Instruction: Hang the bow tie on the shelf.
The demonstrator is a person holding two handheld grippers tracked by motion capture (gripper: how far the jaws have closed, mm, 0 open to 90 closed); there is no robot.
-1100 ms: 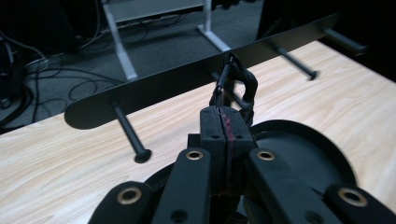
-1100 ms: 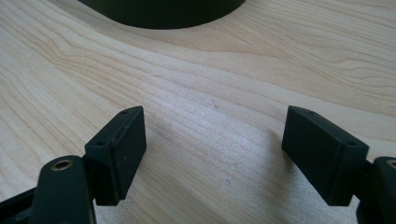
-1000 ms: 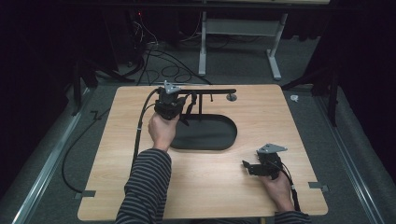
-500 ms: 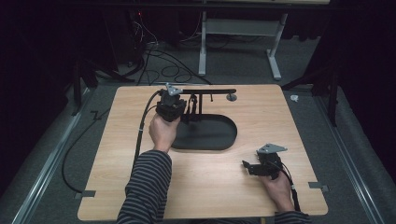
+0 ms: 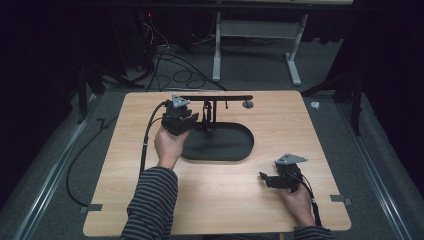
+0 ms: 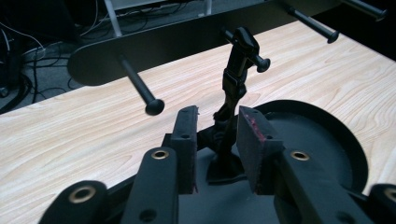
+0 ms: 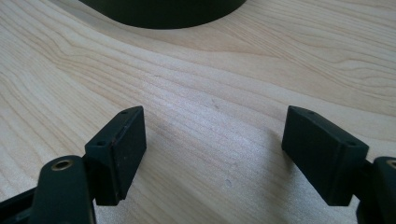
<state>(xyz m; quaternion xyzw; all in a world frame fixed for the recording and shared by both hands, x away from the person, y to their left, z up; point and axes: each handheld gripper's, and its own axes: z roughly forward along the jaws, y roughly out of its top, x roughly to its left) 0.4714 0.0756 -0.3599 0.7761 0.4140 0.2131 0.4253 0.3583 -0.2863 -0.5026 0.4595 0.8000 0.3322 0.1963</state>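
From above, your left gripper [image 5: 194, 121] sits at the near-left end of the black stand [image 5: 220, 145], right at its upright post [image 5: 207, 114]; your right gripper [image 5: 270, 179] rests on the table [image 5: 225, 200], well apart from the stand.

In the left gripper view, the jaws stand partly apart with the post [image 6: 233, 88] between them, not yet clamped. Centre it and close low, near the base.

In the right gripper view, your jaws gape wide over bare wood, the stand's base [image 7: 163, 11] beyond.
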